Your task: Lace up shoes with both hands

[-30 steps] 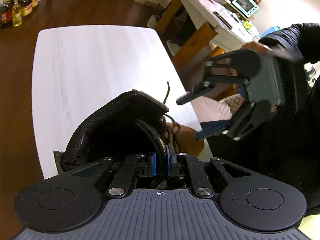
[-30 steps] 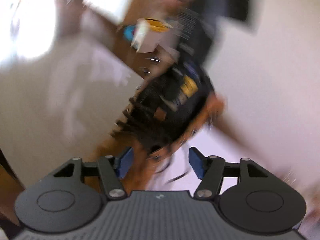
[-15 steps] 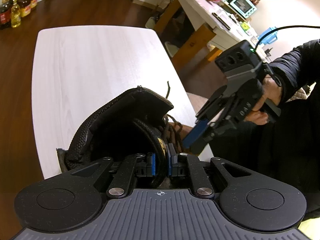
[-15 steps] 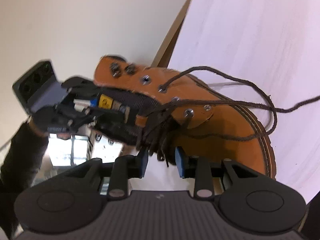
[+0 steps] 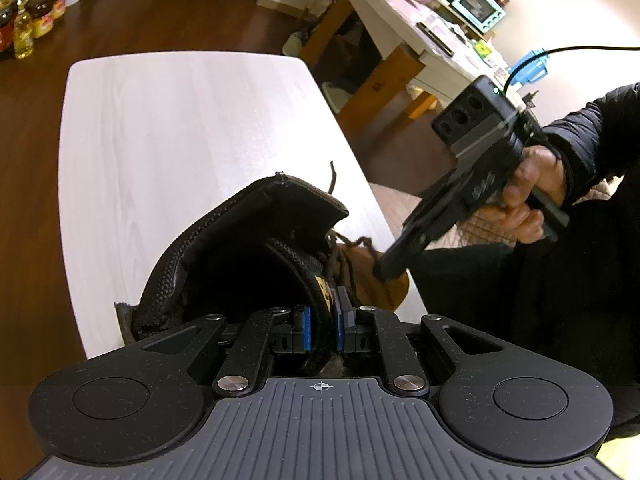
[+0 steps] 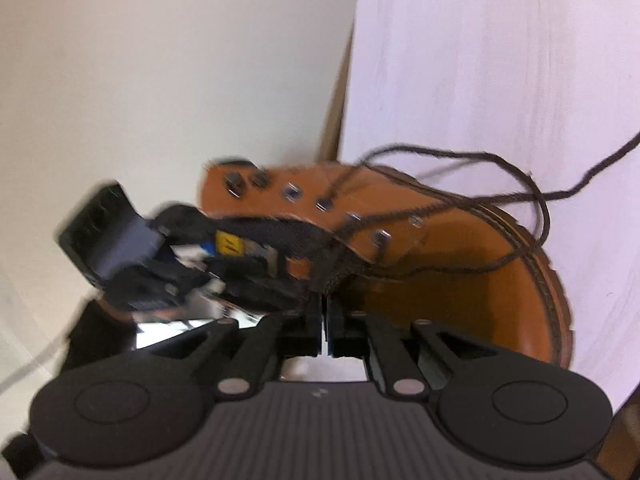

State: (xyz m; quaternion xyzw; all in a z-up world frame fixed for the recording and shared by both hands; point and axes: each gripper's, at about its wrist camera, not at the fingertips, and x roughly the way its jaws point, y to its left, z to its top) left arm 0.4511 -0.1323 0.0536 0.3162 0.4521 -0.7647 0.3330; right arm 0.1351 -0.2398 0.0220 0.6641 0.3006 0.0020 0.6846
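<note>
- Now shut, the right gripper (image 6: 323,322) has its blue pads pressed together at the laces of the tan leather boot with the black padded collar (image 6: 460,280); a second ago its jaws stood wide apart in a blurred frame. Whether a lace strand is caught between the pads cannot be told.
- Since then the right gripper (image 5: 390,266) has swung down from mid-air to the boot's lacing, its tip at the tan upper, a person's hand (image 5: 528,196) in a dark sleeve (image 5: 600,132) gripping its handle.
- Unchanged, the left gripper (image 5: 321,330) stays clenched on the boot's black woven tongue (image 5: 316,292), near its yellow label.
- On the near corner of the white wood-grain table (image 5: 180,140) the boot (image 5: 248,248) lies tipped, collar toward the left gripper, toe near the table edge.
- Loose dark brown laces (image 6: 480,196) loop off the metal eyelets across the tabletop beyond the boot.
- Beyond the table: yellow oil bottles (image 5: 28,20) on a dark wood floor, and a cluttered white side table (image 5: 420,36) bearing a small teal oven (image 5: 478,2).
</note>
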